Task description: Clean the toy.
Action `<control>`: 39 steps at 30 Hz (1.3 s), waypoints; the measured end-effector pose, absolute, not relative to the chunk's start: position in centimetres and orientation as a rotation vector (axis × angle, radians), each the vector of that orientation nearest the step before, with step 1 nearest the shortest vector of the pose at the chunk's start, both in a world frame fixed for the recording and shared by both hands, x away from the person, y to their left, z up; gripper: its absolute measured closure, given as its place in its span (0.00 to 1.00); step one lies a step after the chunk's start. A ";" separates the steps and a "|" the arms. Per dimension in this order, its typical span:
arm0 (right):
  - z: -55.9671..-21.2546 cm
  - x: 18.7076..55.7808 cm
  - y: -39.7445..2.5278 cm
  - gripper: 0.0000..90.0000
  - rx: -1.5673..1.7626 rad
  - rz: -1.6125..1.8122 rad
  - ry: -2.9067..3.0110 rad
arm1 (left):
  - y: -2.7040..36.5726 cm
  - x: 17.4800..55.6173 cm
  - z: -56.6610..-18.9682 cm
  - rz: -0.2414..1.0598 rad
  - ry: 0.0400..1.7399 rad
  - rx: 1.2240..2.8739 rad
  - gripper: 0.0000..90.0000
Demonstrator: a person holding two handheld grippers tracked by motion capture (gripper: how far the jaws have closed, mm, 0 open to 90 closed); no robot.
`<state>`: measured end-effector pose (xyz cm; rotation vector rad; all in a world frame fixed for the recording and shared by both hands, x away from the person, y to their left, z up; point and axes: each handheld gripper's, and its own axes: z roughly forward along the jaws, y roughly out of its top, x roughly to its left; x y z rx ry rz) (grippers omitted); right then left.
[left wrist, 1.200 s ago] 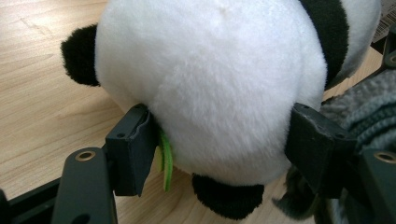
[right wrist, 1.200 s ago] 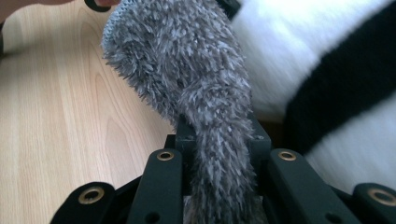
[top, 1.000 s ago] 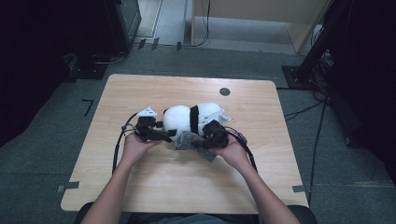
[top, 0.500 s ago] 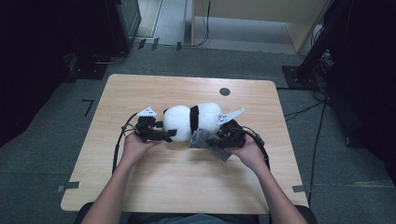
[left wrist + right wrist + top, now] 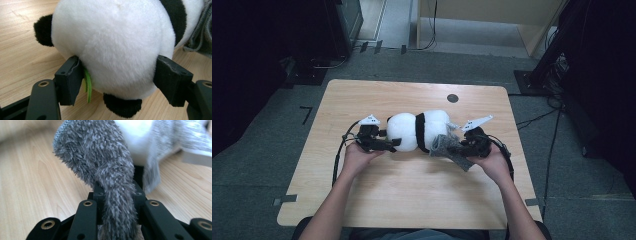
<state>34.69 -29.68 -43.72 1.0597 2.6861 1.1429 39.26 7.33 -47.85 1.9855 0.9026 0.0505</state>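
A black-and-white panda plush (image 5: 417, 130) lies on its side in the middle of the wooden table (image 5: 412, 200). My left gripper (image 5: 392, 143) is shut on its round white end (image 5: 112, 45), one jaw pressing each side; a green strip (image 5: 87, 85) sticks out by the left jaw. My right gripper (image 5: 462, 146) is shut on a grey fuzzy knit cloth (image 5: 447, 147) at the plush's other end. The cloth (image 5: 100, 157) rises from between the jaws of the right gripper (image 5: 117, 192) toward the white body behind it.
A small black round spot (image 5: 452, 98) marks the table's far side. Cables (image 5: 337, 155) trail from both grippers across the tabletop. Bare wood lies in front of the hands and along the left edge. Dark equipment stands on the floor beyond the table.
My right gripper has moved to the right with the grey cloth, drawing it along the plush's body. The left gripper has kept its hold in place.
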 end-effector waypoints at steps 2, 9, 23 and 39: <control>-43.8 34.8 -30.1 0.82 1.072 1.143 2.677 | 7.3 39.3 -47.8 0.051 0.903 1.985 0.30; -43.9 35.3 -31.6 0.82 1.128 1.140 2.635 | 7.4 39.3 -47.9 0.050 0.902 1.985 0.30; -43.8 36.7 -33.0 0.83 1.234 1.126 2.495 | 7.3 39.2 -47.8 0.045 0.906 1.986 0.35; -43.2 37.9 -31.0 0.84 1.299 1.124 2.346 | 7.0 38.8 -47.2 0.018 0.946 1.971 0.40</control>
